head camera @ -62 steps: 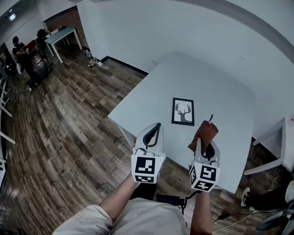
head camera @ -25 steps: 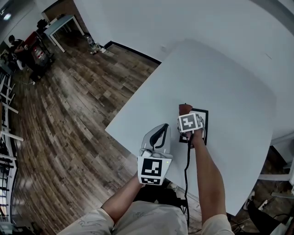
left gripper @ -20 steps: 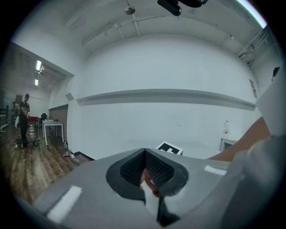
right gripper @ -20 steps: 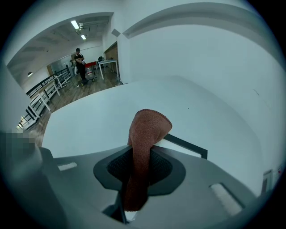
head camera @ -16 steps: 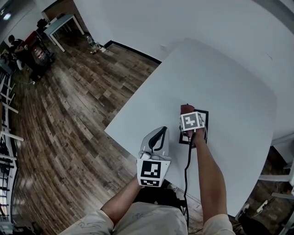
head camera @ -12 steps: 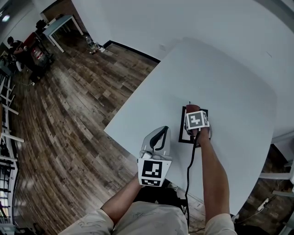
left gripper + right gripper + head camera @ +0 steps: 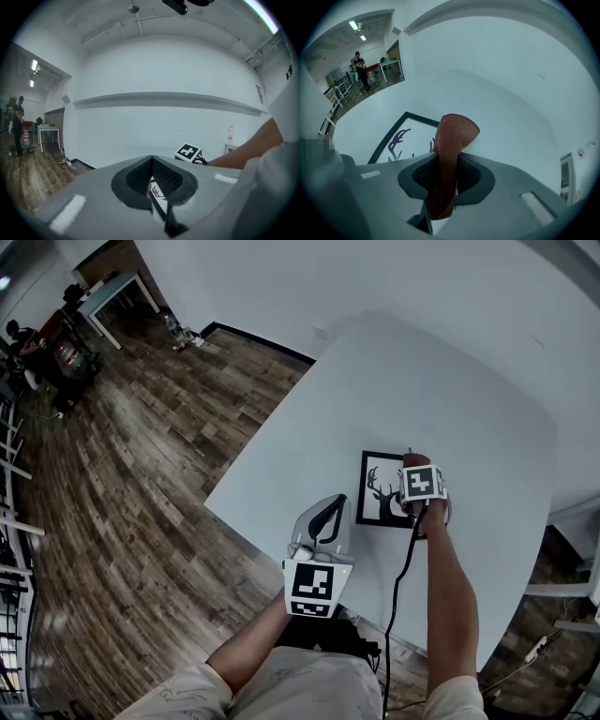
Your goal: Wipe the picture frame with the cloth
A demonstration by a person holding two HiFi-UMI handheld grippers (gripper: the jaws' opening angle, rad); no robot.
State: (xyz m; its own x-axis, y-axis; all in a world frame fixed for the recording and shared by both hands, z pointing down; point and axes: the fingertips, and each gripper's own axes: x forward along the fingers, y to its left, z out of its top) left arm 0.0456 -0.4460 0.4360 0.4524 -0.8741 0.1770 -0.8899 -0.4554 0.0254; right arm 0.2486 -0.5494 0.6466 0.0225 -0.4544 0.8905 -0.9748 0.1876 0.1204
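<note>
Since half a second ago the right gripper point(image 7: 418, 471) has slid toward the right side of the picture frame point(image 7: 378, 488), so the deer drawing on the left part of the frame is now uncovered.

A big white table point(image 7: 450, 390) carries everything. On it the black picture frame lies flat, and it is the only loose thing on the table. Seen from the left gripper point(image 7: 323, 507), the frame is just ahead and to the right. Seen from the right gripper, it is directly below and to the left, and the tips stand over the frame's right edge.

In the right gripper view, the right gripper point(image 7: 447, 158) is clenched on a brown cloth point(image 7: 454, 136). The cloth stands up between the two jaws and its folded end pokes out past the tips. Beyond and to the left of the tips, the frame point(image 7: 401, 136) shows its dark border and the antlers. From the head view the cloth point(image 7: 412, 459) shows just past the marker cube, at the frame's far right corner. Whether it presses on the glass cannot be told.

In the left gripper view, the left gripper point(image 7: 152, 161) has its jaws closed together at the tips with nothing between them. It is held apart from the frame, near the table's front edge.
</note>
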